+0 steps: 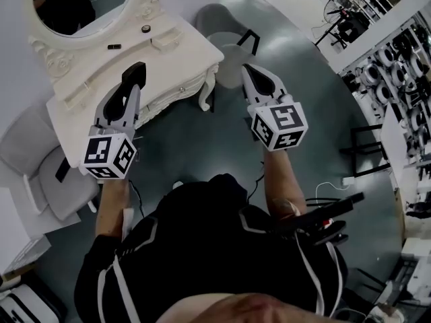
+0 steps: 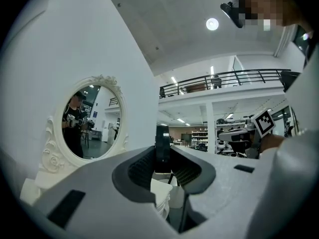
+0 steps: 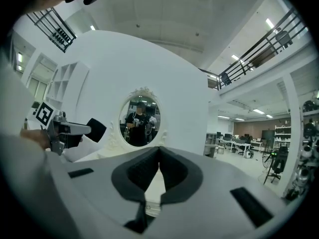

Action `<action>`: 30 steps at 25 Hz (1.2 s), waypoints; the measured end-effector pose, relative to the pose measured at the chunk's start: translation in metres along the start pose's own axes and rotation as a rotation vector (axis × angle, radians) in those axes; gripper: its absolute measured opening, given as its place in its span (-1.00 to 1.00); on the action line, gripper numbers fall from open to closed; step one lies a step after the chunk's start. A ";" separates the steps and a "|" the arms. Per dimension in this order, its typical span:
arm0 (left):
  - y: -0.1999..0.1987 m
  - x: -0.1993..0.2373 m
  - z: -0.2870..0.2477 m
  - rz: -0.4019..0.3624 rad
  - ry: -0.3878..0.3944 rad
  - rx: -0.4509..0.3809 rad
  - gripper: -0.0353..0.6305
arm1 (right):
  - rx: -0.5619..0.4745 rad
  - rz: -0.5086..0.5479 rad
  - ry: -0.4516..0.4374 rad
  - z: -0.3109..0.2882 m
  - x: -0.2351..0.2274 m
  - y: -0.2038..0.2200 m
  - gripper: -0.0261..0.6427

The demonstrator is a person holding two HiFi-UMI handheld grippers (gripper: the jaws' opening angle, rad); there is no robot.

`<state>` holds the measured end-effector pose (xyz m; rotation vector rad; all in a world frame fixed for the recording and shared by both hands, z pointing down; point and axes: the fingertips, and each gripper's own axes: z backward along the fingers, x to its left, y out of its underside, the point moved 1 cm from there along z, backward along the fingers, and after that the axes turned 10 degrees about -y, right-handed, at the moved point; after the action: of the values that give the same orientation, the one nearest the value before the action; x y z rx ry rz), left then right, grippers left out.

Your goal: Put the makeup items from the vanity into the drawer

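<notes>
The white vanity (image 1: pixel 168 66) with its oval mirror (image 1: pixel 81 5) stands at the upper left. On its top lie a small black item (image 1: pixel 114 46), a round item (image 1: pixel 145 29) and a cream item (image 1: pixel 165 40). My left gripper (image 1: pixel 136 71) hovers over the vanity's front part, shut on a flat black makeup item (image 2: pixel 162 143) that stands upright between the jaws (image 2: pixel 162 156). That item (image 3: pixel 97 129) also shows in the right gripper view. My right gripper (image 1: pixel 248 70) is held above the floor to the right of the vanity, shut with nothing in it (image 3: pixel 159 152).
The vanity's drawer front (image 1: pixel 176 93) with small knobs looks closed. A grey chair (image 1: pixel 57 180) stands at the left, another grey seat (image 1: pixel 225 29) beyond the vanity's right corner. Shelving (image 1: pixel 404 66) and a black stand (image 1: pixel 367 147) line the right side.
</notes>
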<state>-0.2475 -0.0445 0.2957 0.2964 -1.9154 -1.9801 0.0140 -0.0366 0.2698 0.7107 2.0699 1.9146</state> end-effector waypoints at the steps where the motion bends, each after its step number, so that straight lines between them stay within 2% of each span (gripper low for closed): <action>1: 0.002 0.001 -0.003 0.002 0.004 0.002 -0.61 | 0.001 0.006 0.001 -0.002 0.000 0.000 -0.91; 5: 0.006 0.002 -0.021 -0.004 0.021 0.003 -0.61 | 0.002 0.012 -0.002 -0.011 -0.008 0.004 -0.91; 11: 0.008 0.003 -0.054 -0.026 -0.001 0.006 -0.62 | -0.031 0.012 -0.031 -0.038 -0.035 0.004 -0.91; 18: 0.012 0.006 -0.124 -0.061 -0.048 0.027 -0.61 | -0.054 -0.014 -0.065 -0.089 -0.101 0.012 -0.91; 30: 0.033 0.017 -0.238 -0.071 -0.140 0.093 -0.62 | -0.070 -0.029 -0.181 -0.186 -0.192 0.019 -0.91</action>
<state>-0.1642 -0.2696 0.3174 0.2595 -2.1159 -2.0081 0.0922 -0.2925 0.2808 0.8016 1.8856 1.8243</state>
